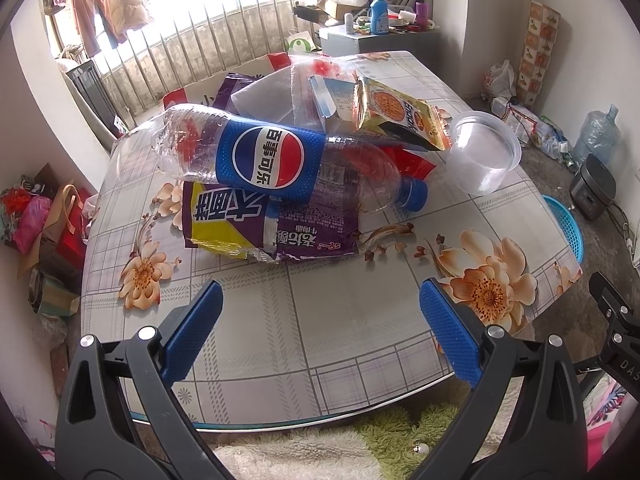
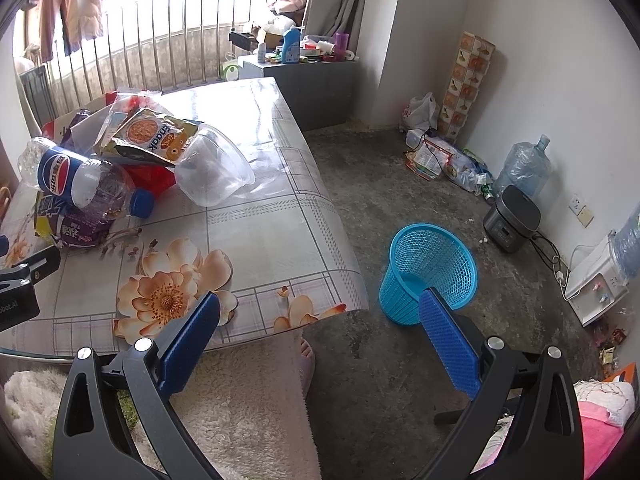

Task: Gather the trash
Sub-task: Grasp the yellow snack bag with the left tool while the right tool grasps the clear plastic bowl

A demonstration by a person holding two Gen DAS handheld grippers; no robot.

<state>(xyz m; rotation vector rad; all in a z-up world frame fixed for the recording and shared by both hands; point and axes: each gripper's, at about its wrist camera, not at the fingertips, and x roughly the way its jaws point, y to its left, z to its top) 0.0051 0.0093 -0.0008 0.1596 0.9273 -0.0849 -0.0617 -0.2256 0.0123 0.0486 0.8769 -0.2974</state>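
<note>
A heap of trash lies on the flowered table [image 1: 320,320]. On top rests a crushed Pepsi bottle [image 1: 272,156] with a blue cap, over a purple and yellow noodle wrapper [image 1: 264,228]. Behind it are a yellow snack bag [image 1: 400,112], a small blue carton [image 1: 332,96] and a clear plastic cup [image 1: 484,152] on its side. My left gripper [image 1: 320,300] hangs open just short of the wrapper, holding nothing. My right gripper [image 2: 320,312] is open and empty over the table's near right corner. A blue mesh waste basket [image 2: 430,272] stands on the floor right of the table [image 2: 260,208].
A person's lap in pale fleece [image 2: 240,400] and a bare foot [image 2: 306,356] are at the table's front edge. A rice cooker [image 2: 512,218], water jugs [image 2: 524,168] and bags line the right wall. Gift bags [image 1: 60,224] crowd the floor left of the table. A cluttered cabinet [image 2: 304,72] stands behind.
</note>
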